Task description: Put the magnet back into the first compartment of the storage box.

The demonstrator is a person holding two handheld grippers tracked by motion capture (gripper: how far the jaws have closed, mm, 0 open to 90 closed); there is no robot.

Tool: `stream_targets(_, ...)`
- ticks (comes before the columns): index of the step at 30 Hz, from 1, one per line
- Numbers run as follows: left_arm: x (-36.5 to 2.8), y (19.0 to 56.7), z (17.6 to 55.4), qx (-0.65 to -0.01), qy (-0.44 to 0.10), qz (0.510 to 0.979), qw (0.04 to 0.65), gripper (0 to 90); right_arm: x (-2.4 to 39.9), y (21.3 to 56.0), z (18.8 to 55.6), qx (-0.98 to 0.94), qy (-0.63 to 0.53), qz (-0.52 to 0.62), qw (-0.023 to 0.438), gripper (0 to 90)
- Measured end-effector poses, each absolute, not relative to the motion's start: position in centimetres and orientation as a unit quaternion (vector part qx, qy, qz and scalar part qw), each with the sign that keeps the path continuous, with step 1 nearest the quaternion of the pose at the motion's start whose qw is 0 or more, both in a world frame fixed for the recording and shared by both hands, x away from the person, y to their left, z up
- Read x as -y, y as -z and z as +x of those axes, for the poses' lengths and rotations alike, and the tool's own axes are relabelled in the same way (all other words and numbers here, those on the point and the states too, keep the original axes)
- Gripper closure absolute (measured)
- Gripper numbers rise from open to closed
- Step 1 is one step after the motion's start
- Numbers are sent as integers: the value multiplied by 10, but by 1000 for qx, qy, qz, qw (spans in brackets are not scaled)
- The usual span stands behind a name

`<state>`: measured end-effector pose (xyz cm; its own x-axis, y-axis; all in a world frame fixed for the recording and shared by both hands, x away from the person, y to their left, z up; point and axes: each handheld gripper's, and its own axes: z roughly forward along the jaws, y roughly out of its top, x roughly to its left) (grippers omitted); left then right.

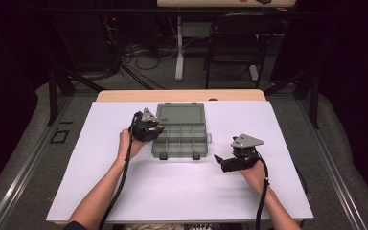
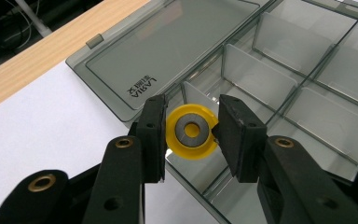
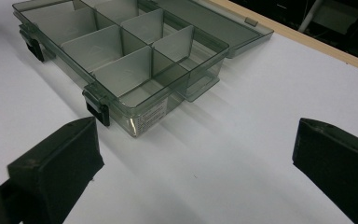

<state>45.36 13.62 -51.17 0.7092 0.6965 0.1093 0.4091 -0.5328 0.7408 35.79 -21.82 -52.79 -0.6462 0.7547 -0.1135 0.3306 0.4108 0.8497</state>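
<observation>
Left tool point(image 2: 192, 130): clenched on a small yellow ring with a grey metal core point(image 2: 192, 132), one pad on each side of the yellow rim. The ring hangs face-on to the camera, above the near-left corner compartment of the open organiser box point(image 2: 279, 84), close to the hinge line of the lid point(image 2: 168, 51). In the high view the same tool point(image 1: 149, 128) stands at the box's left edge point(image 1: 159, 143).

Handling, as judged: the ring looks small, light and rigid. The rim is smooth plastic and curved, so the pads bear on narrow lines; it could pivot or slip if squeezed off-centre. The present hold across the widest part is the sound one. Dropped from a height it may bounce or roll on the hard compartment floor.

Right tool point(image 3: 193, 154): released, jaws wide apart with nothing between them, held low over the white desk point(image 3: 223, 140) just short of the box's front latches point(image 3: 98, 109). In the high view it sits right of the box point(image 1: 226, 162).

The box: thin transparent grey plastic with upright dividers, probably light enough to skid if nudged.
</observation>
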Motion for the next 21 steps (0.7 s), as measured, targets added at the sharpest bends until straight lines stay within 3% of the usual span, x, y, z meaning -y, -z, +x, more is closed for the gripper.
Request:
stream_targets(20, -133, 523, 464, -347, -175, 849, 359, 628, 216, 527, 357, -804, -424, 335, 249, 1)
stream_targets(21, -133, 523, 463, -346, -175, 849, 358, 563, 216, 527, 357, -803, -425, 334, 249, 0)
